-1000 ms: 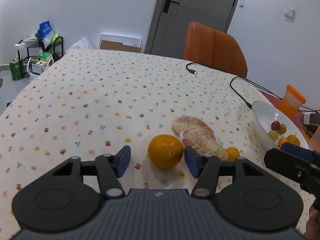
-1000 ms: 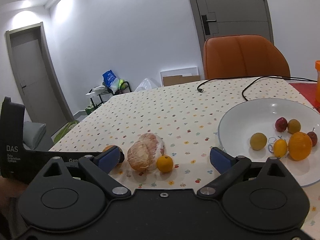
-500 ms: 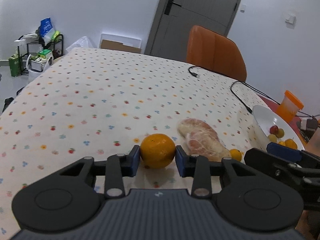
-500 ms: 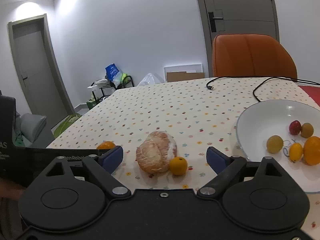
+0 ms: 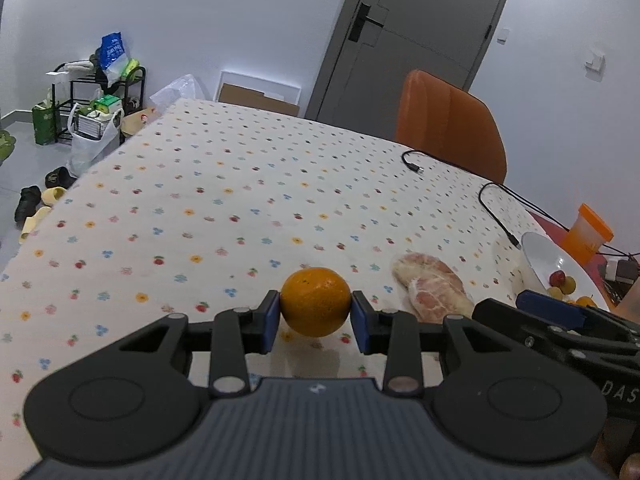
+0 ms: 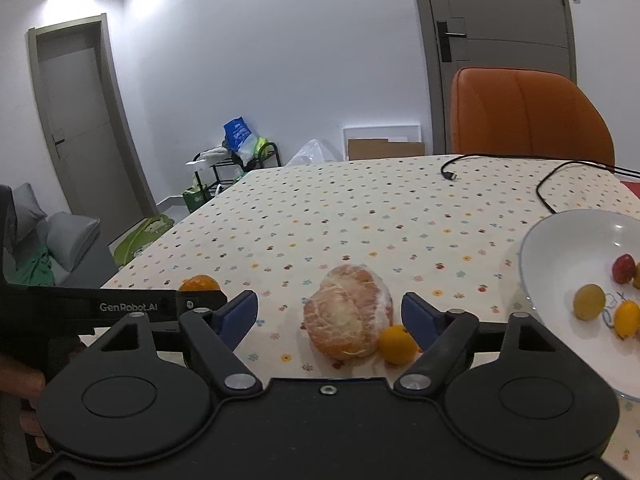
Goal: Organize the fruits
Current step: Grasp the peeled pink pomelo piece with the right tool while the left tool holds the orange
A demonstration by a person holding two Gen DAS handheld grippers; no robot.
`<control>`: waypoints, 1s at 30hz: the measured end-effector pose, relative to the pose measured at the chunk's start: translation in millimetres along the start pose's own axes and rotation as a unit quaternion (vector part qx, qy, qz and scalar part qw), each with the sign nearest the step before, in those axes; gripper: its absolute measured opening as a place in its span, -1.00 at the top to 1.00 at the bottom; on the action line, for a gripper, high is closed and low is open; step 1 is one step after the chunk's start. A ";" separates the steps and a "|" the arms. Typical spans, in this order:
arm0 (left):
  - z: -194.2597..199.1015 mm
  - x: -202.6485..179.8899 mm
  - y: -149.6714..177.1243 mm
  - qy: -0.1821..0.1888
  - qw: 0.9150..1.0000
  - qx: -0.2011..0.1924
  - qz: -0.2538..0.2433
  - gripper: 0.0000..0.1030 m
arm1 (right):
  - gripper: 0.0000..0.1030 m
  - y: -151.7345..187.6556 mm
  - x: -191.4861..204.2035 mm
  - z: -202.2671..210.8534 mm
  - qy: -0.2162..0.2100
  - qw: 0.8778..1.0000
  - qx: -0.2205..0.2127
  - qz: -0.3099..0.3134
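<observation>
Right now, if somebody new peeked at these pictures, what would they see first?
Probably the big orange, squeezed between the blue pads of the left gripper just above the flowery tablecloth. Next, the peeled pomelo sitting between the open fingers of the right gripper, with a small orange fruit touching it. On the right, a white bowl holds little red and yellow fruits.
</observation>
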State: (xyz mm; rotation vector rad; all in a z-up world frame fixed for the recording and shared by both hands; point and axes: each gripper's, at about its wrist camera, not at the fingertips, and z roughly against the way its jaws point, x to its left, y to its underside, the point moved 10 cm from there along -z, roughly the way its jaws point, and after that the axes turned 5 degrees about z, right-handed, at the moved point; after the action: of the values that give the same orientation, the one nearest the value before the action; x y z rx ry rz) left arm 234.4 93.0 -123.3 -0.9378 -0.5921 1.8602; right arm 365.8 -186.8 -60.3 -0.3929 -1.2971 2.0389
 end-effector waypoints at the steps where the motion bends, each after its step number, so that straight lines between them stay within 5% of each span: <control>1: 1.2 2.2 -1.1 -0.002 1.000 -0.002 0.002 0.30 | -0.46 -0.4 1.6 -1.4 -0.002 1.000 0.001 0.001; 14: 21.0 28.0 -13.2 -0.014 1.000 -0.021 0.013 0.30 | -0.29 3.5 26.6 -28.1 -0.002 0.999 0.020 0.039; 23: 22.5 36.7 -11.0 -0.027 0.999 -0.017 0.012 0.30 | 0.45 17.1 29.7 -35.3 0.026 0.997 0.044 0.062; 30: 27.7 25.5 -10.9 -0.022 1.000 -0.021 -0.001 0.30 | 0.69 8.9 22.9 -21.3 0.005 0.999 0.027 0.035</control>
State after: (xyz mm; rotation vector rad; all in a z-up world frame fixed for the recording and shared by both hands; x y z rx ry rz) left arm 210.9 120.4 -108.1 -0.9247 -0.6601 1.8781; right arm 358.1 -159.2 -75.6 -0.4294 -1.2359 2.1228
